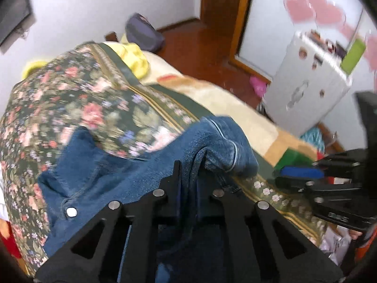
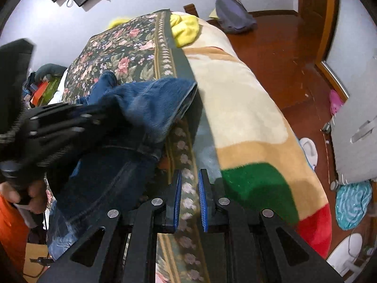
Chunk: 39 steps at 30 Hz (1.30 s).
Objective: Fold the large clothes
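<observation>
Blue jeans lie bunched on a floral bed cover. My left gripper is shut on a fold of the denim, which bulges up between and over its fingers. In the right wrist view the jeans drape from the left gripper, one leg hem hanging open to the right. My right gripper hovers over the cover's flowered border with its blue pads close together and nothing between them. It also shows at the right edge of the left wrist view, as the right gripper.
A cream, green and red blanket covers the bed's right side, and a yellow cloth lies at the far end. Beyond are a grey backpack, a wooden floor and a white cabinet. A person's hand holds the left gripper's handle.
</observation>
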### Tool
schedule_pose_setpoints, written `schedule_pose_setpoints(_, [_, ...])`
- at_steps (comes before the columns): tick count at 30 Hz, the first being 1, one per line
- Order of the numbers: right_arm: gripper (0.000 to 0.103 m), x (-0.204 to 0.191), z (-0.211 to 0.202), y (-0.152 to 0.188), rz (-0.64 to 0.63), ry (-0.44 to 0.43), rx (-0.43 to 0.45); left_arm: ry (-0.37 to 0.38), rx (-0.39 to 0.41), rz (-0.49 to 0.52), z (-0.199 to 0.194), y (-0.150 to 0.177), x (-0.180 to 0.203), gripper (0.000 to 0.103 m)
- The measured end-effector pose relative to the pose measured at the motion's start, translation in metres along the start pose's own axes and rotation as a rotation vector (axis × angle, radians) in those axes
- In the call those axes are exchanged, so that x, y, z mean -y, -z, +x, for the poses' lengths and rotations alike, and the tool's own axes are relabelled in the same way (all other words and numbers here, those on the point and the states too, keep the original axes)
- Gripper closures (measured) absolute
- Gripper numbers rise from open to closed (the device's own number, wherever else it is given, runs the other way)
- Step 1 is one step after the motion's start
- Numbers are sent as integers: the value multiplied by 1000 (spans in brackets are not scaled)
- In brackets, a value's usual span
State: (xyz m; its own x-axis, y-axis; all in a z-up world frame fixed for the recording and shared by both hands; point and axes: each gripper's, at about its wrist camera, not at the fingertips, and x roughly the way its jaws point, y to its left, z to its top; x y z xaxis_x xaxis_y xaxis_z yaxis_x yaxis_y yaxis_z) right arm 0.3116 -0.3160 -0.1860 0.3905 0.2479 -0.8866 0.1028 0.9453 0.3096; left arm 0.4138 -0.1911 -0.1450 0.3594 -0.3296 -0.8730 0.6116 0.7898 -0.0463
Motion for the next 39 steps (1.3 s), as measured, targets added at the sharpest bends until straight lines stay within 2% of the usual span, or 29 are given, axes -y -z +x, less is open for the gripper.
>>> schedule_pose_setpoints(4, [93, -17, 0, -12, -24, -31, 14, -26, 105, -69, -47, 2, -33, 95])
schedule_pose_setpoints(8, [92, -48, 2, -24, -90, -29, 25, -83, 212, -137, -98, 19, -79, 95])
schedule_pose_setpoints(13, [93, -89, 7, -36, -175, -43, 26, -165, 266, -219, -130, 55, -127, 95])
schedule_pose_setpoints(17, [93, -117, 27, -39, -233, -77, -21, -202, 238, -314, -129, 105, -163, 95])
schedule_pose_setpoints(21, [93, -123, 64, -29, -281, 41, -83, -189, 173, -441, -109, 158, -197, 95])
schedule_pose_setpoints(23, [93, -118, 75, -23, -284, 34, -111, -185, 119, -493, -94, 187, -210, 95])
schedule_pose_setpoints(25, [93, -113, 73, -20, -291, 23, -100, -140, 78, -537, -82, 210, -217, 94])
schedule_pose_setpoints(28, [93, -114, 67, -17, -325, 65, -97, -67, 35, -579, -62, 242, -217, 93])
schedule_pose_setpoints(34, [93, -118, 61, -10, -383, 140, -81, -55, 53, -601, -57, 277, -209, 83])
schedule_pose_setpoints(36, [93, -119, 60, -8, -392, 172, -78, -23, 68, -632, -57, 286, -214, 83])
schedule_pose_setpoints(39, [92, -118, 56, -4, -405, 284, -64, 1, 88, -650, -62, 292, -222, 79])
